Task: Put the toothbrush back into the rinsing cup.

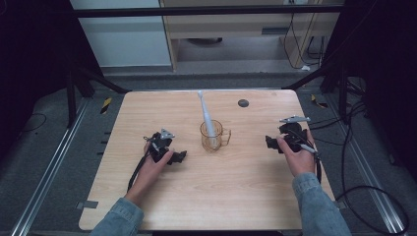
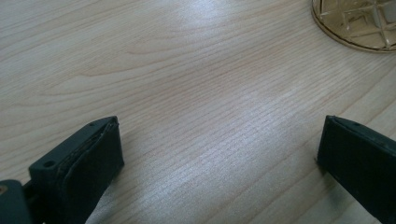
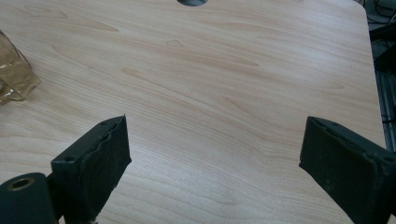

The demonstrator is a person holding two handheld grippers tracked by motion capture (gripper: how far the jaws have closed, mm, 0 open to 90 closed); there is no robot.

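- Plainly, the amber glass mug (image 1: 214, 136) stands upright near the middle of the desk (image 1: 147, 196), its handle turned toward the right edge, with a white electric toothbrush (image 1: 205, 114) leaning in it, head toward the far edge.
- The left gripper (image 1: 178, 156) rests on the desk toward the left edge, its jaws spread wide and holding nothing — the mug's base (image 2: 357, 25) shows just past them in the left gripper view.
- The right gripper (image 1: 271, 142) sits toward the right edge, jaws likewise apart and empty.
- The mug is probably stiff, slick and breakable — best pinched at the handle or rim.
- The toothbrush looks light and rigid; its upper handle offers a grip, though the mug may tip.
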